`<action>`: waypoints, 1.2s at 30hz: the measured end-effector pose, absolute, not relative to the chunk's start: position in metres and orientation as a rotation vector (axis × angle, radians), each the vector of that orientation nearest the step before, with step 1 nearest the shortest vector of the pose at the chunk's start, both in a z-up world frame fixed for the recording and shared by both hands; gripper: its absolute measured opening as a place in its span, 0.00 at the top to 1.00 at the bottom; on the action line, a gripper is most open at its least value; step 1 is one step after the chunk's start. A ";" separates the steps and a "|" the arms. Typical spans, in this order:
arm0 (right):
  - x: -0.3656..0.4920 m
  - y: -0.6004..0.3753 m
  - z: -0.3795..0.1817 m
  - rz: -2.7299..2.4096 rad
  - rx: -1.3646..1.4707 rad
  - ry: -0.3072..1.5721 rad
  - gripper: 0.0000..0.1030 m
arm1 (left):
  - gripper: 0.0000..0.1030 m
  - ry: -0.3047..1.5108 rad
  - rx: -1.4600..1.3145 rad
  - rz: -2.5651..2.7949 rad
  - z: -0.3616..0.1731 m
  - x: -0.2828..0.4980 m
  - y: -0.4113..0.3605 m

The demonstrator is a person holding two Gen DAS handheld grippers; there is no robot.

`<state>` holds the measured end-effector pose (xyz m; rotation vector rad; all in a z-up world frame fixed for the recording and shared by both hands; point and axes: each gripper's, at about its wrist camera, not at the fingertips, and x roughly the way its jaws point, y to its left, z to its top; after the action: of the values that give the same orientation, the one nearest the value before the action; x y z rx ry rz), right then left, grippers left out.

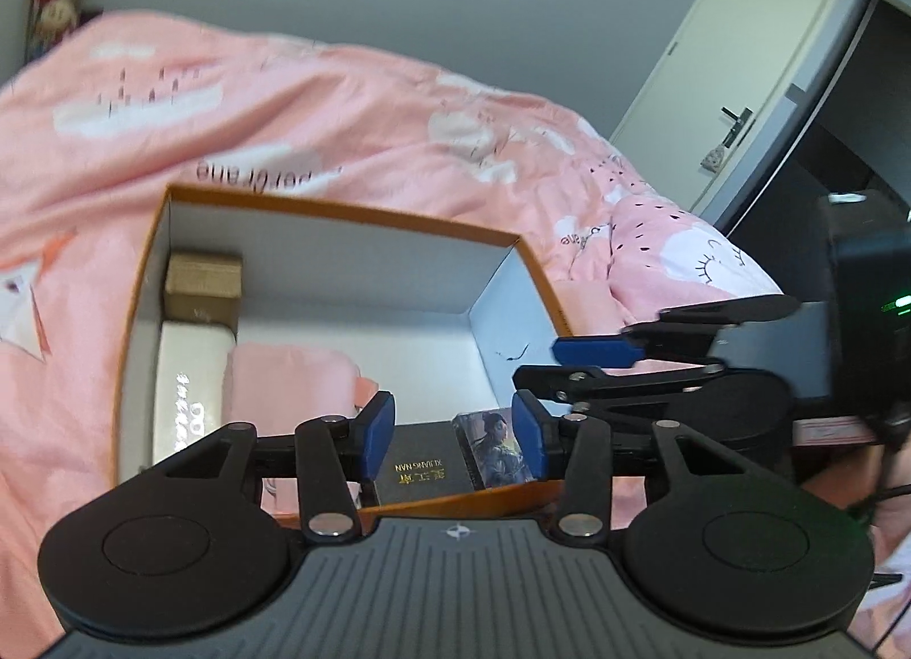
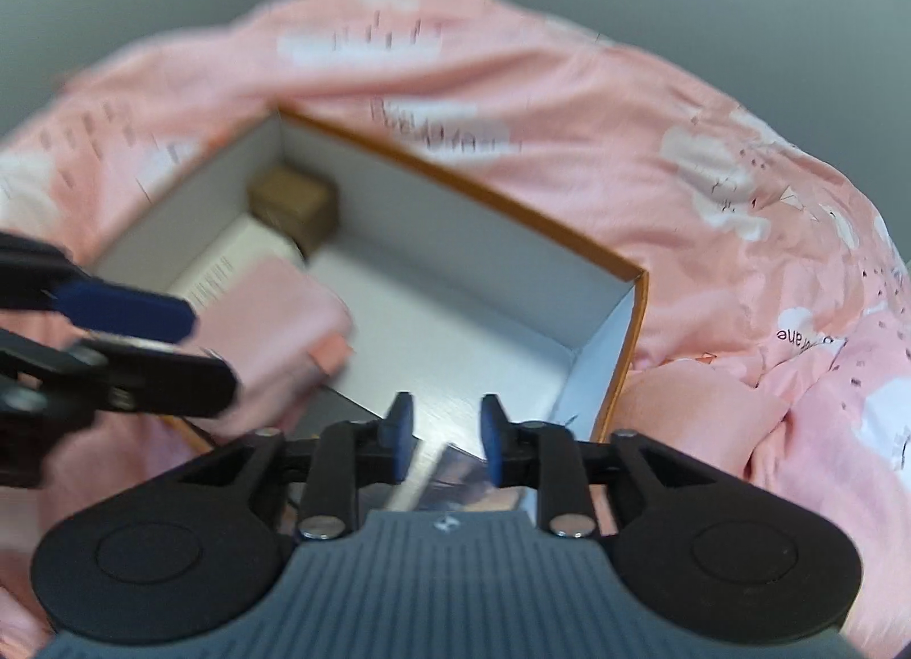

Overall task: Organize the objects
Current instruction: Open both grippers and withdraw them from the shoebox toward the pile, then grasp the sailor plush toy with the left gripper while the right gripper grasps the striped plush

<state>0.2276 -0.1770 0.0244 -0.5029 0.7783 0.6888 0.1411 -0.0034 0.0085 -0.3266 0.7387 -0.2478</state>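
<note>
My left gripper (image 1: 452, 434) hung parted over the orange box (image 1: 341, 215) at frame centre, nothing pinched; beneath it lay the black book (image 1: 418, 474) and picture card (image 1: 495, 448); my right gripper (image 2: 444, 437) stood narrowly apart, empty, lower centre; pink cloth (image 1: 284, 383) sat centre-left inside.

We see soft pink printed cloth on the bed (image 1: 284, 106), lightly creased and matt. The box (image 1: 364, 215) looks like cardboard: matt white inside, orange rim. In it lie a rough brown cardboard carton (image 1: 202, 283), a glossy white packet (image 1: 191, 374), a folded pink cloth (image 1: 284, 385), a matt black book (image 1: 418, 465) with gilt lettering, and a glossy picture card (image 1: 495, 448). Our tongs (image 1: 452, 434) are matt black plastic with blue rubbery pads (image 1: 378, 431) and shiny metal rivets.
</note>
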 end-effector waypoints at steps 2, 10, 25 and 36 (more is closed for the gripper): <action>0.205 -0.176 0.024 0.695 -0.440 0.748 0.58 | 0.47 0.715 -0.288 -0.239 0.014 0.132 -0.008; 0.169 -0.216 0.039 0.705 -0.283 0.601 0.22 | 0.42 0.612 -0.141 -0.173 0.025 0.097 -0.027; 0.127 -0.258 -0.001 0.619 -0.109 0.757 0.07 | 0.22 0.829 -0.321 -0.246 -0.006 0.063 -0.009; 0.117 -0.272 -0.043 0.558 -0.013 0.959 0.29 | 0.23 1.033 -0.393 -0.296 -0.043 0.058 -0.017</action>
<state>0.1170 -0.2721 -0.0435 -0.0126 0.9589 0.5579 0.0579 -0.0173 -0.0431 -0.3926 1.0325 -0.2957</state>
